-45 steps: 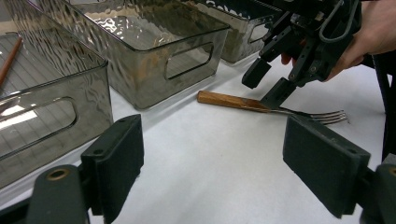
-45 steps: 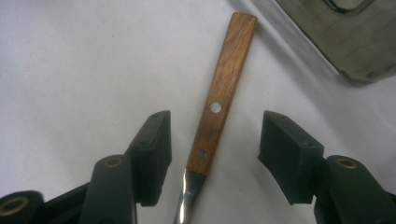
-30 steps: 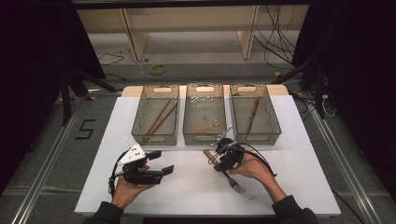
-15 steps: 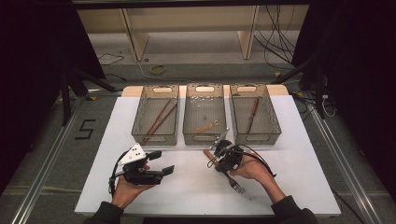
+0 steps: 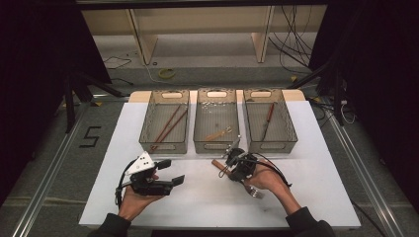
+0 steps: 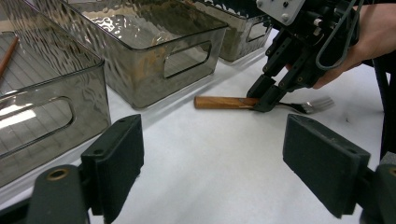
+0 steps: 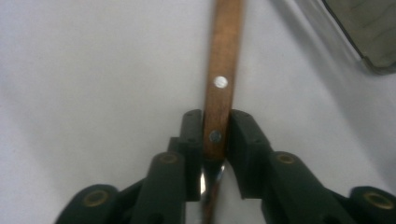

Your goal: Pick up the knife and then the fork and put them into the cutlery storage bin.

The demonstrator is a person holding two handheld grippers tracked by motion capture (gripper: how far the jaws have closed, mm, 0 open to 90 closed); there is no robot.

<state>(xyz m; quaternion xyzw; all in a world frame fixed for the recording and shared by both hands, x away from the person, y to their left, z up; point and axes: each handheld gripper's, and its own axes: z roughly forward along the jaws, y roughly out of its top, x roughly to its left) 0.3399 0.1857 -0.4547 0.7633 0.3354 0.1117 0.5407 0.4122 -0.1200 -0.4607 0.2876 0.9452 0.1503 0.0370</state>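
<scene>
Before middle bin (image 5: pixel 216 120), right gripper (image 7: pixel 215 135) clamping fork (image 6: pixel 261 102) handle; stiff, light, wood grippy. Left gripper (image 6: pixel 212 154) hovering, jaws apart.

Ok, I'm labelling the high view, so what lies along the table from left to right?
Left gripper → left bin with chopsticks → middle bin with a fork → right gripper, shut on the wooden-handled fork → right bin with one wooden-handled utensil.

The fork (image 6: pixel 261 102) lies flat on the white table (image 5: pixel 197 207), just in front of the middle bin (image 5: pixel 216 143) (wooden riveted handle, metal tines), its handle pinched near the metal neck.
</scene>
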